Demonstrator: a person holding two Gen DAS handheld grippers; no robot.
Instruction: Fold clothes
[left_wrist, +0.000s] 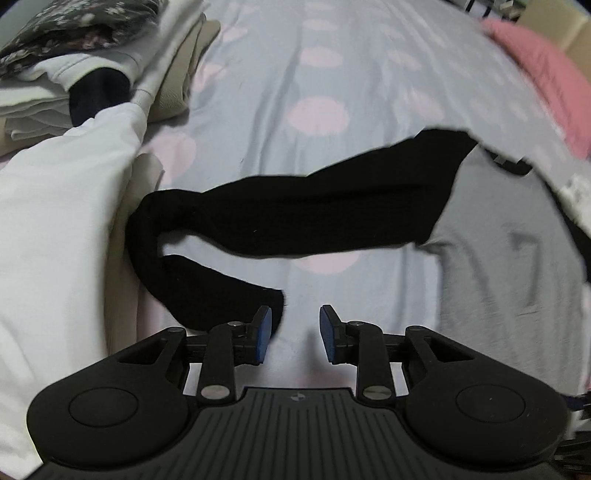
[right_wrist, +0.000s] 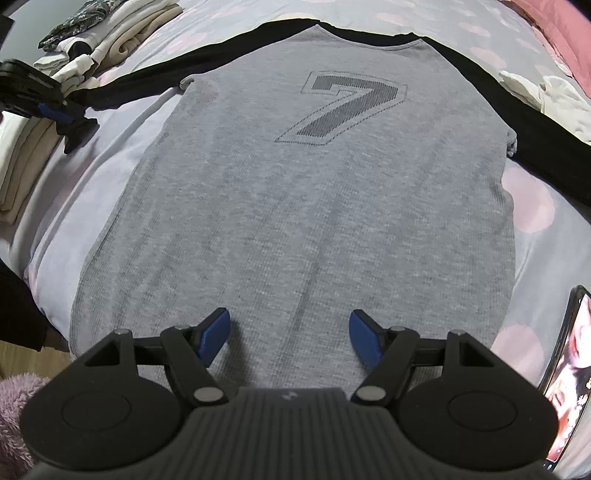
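A grey shirt (right_wrist: 295, 203) with a dark "7" (right_wrist: 343, 110) and black sleeves lies flat on the bed. My right gripper (right_wrist: 290, 321) is open wide over the hem end of the shirt, with nothing between its pads. The shirt's left black sleeve (left_wrist: 295, 210) stretches out sideways and curls back at the cuff (left_wrist: 221, 291). My left gripper (left_wrist: 295, 317) stands open by a narrow gap just beside that cuff; only bedsheet shows between its pads. In the right wrist view, one blue pad (right_wrist: 55, 111) of the left gripper shows at the sleeve's end. The right sleeve (right_wrist: 517, 110) runs off to the right.
The bedsheet (left_wrist: 314, 74) is lilac with pink dots. Folded clothes are stacked at the far left (left_wrist: 74, 74) (right_wrist: 92, 44), with a white garment (left_wrist: 55, 221) beside the sleeve. A pink blanket (left_wrist: 546, 74), white cloth (right_wrist: 546, 96) and a lit phone (right_wrist: 569, 369) lie to the right.
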